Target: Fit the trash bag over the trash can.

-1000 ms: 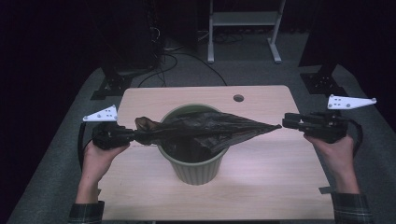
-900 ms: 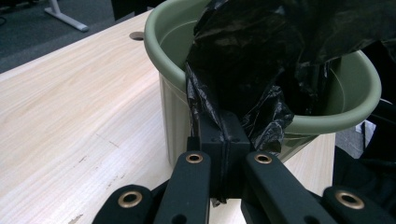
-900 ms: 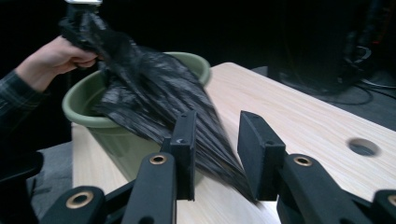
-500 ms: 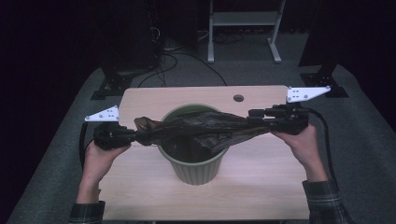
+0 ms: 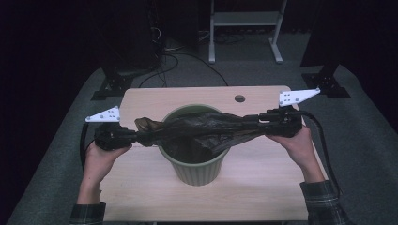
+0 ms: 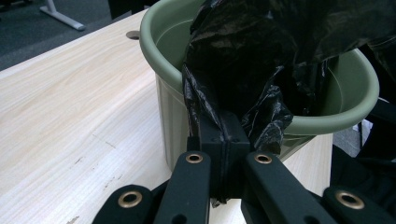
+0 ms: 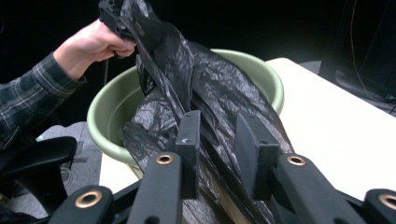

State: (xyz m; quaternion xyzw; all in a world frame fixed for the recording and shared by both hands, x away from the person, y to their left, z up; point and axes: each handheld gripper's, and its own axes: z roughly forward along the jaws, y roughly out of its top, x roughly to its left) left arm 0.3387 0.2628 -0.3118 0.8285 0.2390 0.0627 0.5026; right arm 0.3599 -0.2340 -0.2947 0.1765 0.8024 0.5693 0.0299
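High view: one bin (image 5: 197,166); one bag (image 5: 202,131)

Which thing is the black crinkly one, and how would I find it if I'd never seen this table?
Start at the pale wooden table and find the green ribbed bin in its middle. Stretched across the bin's open top is the black plastic bag, with a gripper at each end. It is the one dark, shiny, wrinkled thing there; the bin is smooth and green.

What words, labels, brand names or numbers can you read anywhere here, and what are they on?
None can be read: the black bag, the green bin, the table, both grippers and their grey plates show no legible writing.
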